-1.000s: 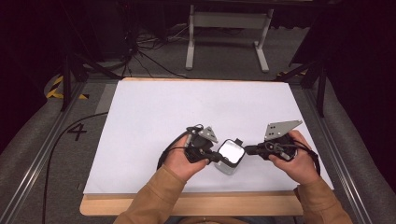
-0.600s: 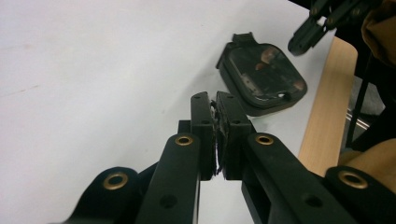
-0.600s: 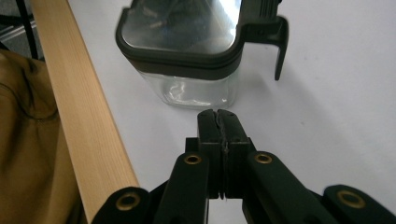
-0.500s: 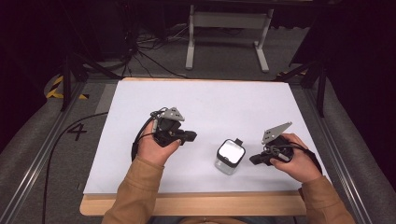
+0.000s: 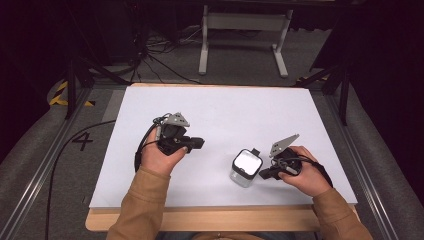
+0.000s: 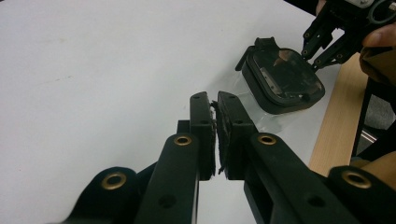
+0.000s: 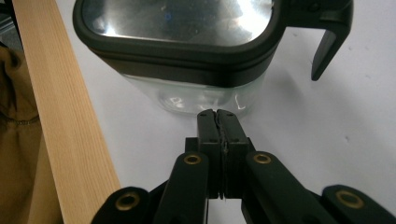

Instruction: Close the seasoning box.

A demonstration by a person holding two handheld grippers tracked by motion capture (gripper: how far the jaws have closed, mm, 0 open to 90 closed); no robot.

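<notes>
Both sets of jaws were pressed together on nothing at this point. The left gripper (image 6: 216, 135) had pulled right off the container and sat well apart from it, out at about 9 o'clock on the white table (image 5: 225, 107); a second before, it was crowded up against the lid with the other one. The right gripper (image 7: 221, 133) had backed off too, but only a bit, its closed tips just beside the clear wall at 3 o'clock, not gripping it as far as I could tell. The clear container with the black lid (image 5: 246, 167) stood upright near the front edge, lid on, latch tab (image 7: 329, 35) sticking out. My guess: whatever they did to the lid was finished.
</notes>
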